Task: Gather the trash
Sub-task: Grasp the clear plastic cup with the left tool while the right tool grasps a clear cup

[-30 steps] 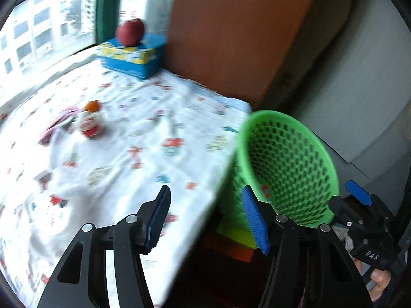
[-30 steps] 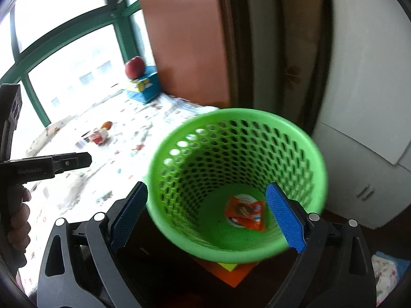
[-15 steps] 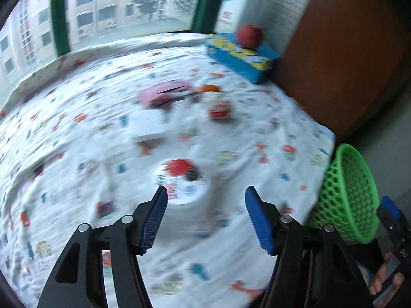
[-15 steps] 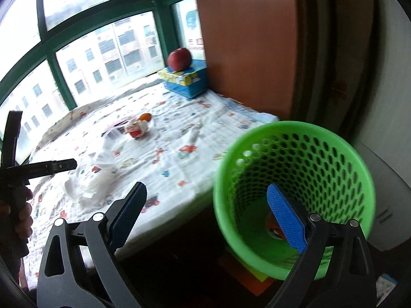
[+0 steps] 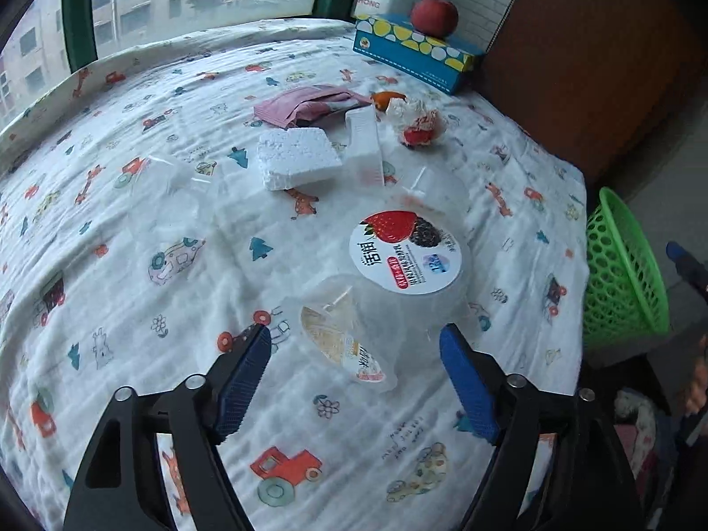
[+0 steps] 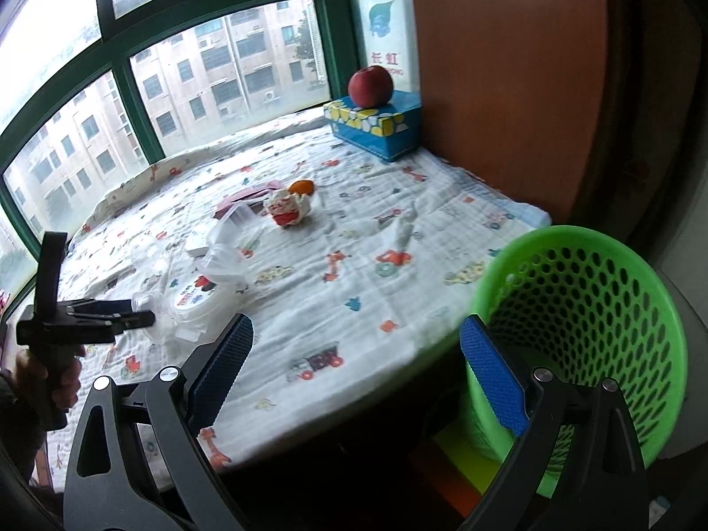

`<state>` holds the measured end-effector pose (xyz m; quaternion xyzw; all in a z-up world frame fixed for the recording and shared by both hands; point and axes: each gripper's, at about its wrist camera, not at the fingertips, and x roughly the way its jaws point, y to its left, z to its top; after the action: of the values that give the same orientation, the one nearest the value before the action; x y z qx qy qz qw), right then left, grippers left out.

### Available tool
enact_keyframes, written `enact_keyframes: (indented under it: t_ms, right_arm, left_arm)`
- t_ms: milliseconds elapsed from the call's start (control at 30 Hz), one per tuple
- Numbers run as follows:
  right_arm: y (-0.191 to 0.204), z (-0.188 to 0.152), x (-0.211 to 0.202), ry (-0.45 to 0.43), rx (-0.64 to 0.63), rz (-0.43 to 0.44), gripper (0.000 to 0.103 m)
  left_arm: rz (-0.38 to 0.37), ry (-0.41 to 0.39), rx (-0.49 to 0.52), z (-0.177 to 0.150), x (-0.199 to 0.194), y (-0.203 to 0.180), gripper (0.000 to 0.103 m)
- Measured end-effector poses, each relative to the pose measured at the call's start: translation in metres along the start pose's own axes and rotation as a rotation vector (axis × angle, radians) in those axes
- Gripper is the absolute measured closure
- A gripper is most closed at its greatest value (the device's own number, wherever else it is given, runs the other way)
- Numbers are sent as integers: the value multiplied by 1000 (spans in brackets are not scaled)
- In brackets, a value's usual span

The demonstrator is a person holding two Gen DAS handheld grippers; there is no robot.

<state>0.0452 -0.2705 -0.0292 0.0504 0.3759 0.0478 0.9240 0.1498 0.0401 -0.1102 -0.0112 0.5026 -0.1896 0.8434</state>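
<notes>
My left gripper (image 5: 354, 363) is open and empty, low over the patterned cloth, with a clear plastic cup (image 5: 349, 340) lying between its fingers. Just beyond it sits a yogurt tub (image 5: 405, 256) with a strawberry lid. Farther off lie a white foam block (image 5: 296, 159), a pink mask (image 5: 305, 104), a crumpled red-white wrapper (image 5: 420, 128) and orange peel (image 5: 387, 97). My right gripper (image 6: 354, 367) is open and empty, off the table's edge beside the green mesh basket (image 6: 588, 323). The basket also shows in the left wrist view (image 5: 619, 270).
A blue tissue box (image 5: 411, 51) with a red apple (image 5: 433, 17) on it stands at the far corner by a brown panel (image 6: 509, 66). Green-framed windows (image 6: 132, 79) run behind the table. The left gripper shows in the right wrist view (image 6: 110, 318).
My left gripper swung from the basket back over the table and came down close to the clear cup and yogurt tub. My right gripper drew back left, away from over the basket.
</notes>
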Motion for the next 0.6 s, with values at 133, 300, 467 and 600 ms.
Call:
enact_keyframes:
  t_ms: [133,300,467,600]
  right_arm:
    - [11,4,11,23,-1,16,9]
    - [24,10,23,46,-12,44,9]
    - [40,15,37,63,-40,71,9]
    - [51,20,48,79,-51,108,9]
  left_arm:
    - [-16,4,51,1,10,0,25]
    - [-85,1,68,5,21,6,25]
    - [-133,-7,92,3,27,7,29]
    - [-135,-14,97,0,25,9,40]
